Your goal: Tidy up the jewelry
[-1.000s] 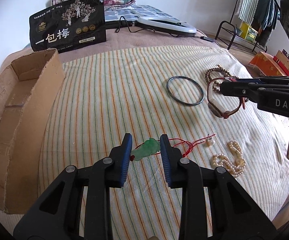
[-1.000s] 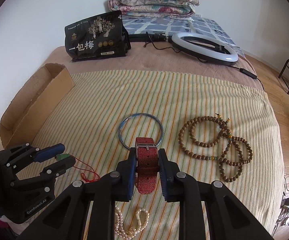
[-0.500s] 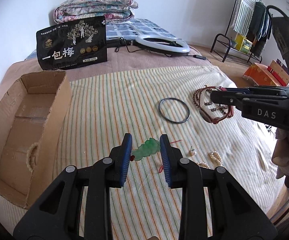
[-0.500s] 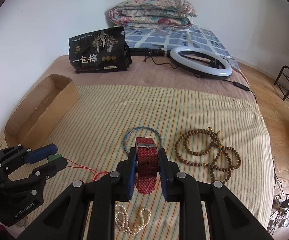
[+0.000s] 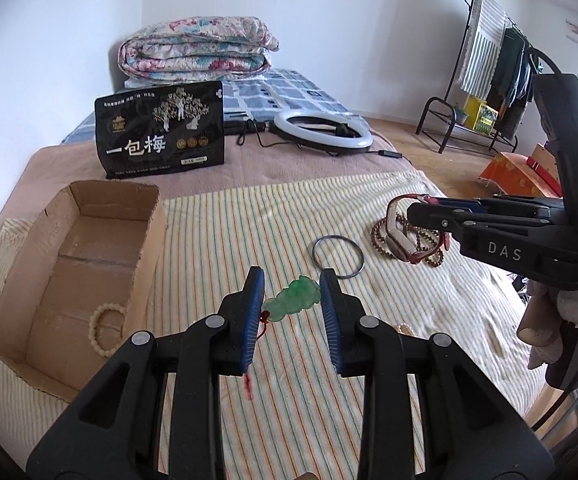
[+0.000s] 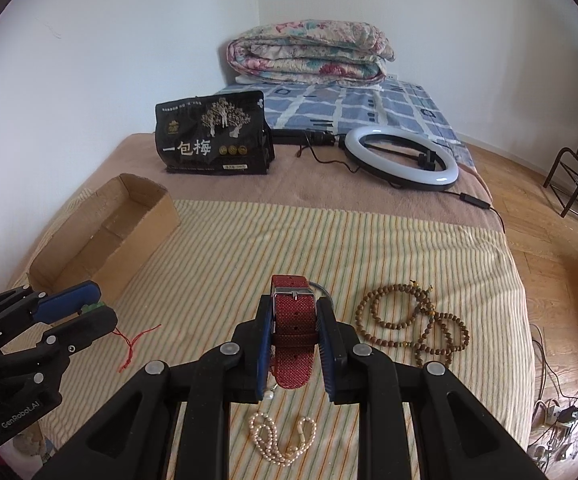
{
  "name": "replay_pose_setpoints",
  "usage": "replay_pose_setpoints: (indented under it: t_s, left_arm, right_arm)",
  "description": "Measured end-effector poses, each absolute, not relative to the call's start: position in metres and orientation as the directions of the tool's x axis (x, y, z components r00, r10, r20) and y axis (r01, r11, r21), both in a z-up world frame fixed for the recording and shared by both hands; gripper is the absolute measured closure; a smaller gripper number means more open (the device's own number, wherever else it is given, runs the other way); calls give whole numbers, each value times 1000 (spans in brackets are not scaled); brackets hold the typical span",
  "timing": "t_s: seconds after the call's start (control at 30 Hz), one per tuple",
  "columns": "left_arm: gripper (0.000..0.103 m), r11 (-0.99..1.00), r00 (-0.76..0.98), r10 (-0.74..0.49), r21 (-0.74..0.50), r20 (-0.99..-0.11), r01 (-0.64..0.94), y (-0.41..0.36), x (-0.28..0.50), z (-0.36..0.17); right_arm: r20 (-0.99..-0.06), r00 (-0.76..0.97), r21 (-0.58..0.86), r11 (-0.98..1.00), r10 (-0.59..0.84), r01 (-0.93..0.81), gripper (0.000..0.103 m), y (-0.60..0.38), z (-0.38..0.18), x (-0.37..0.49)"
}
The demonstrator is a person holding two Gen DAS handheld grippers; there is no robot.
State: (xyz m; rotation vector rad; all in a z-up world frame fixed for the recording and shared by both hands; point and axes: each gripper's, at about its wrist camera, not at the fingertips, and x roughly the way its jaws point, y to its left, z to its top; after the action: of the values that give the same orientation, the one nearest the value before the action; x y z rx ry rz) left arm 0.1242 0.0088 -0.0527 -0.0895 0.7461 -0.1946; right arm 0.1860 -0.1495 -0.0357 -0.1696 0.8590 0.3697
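Pinching the green pendant by its ends, the left gripper could drop it short of the cardboard box; the right gripper, jaws clamping the red-strapped watch, risks the strap sliding out

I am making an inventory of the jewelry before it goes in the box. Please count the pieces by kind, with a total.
Green pendant on red cord: 1
Red-strap watch: 1
Metal bangle: 1
Brown bead strings: 1 tangled group
Pearl strand: 1
Cream bead bracelet in the cardboard box: 1
Total: 6

Left gripper and right gripper: jaws clamped, tilted downward.
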Motion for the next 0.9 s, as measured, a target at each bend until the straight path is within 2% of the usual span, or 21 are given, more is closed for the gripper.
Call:
replay_pose_setpoints:
  t_s: [0.33,0.9]
  left_arm:
    - [75,983,756,-181,-145,-629,115,31,110,-29]
    - [75,984,803,-80,-173,-591,-30,114,102,-7]
  right_arm:
    - [-742,611,6,915,275,-404,83,-127,-20,181]
    - [-718,601,28,877,352,-480,83,-56,-13,188]
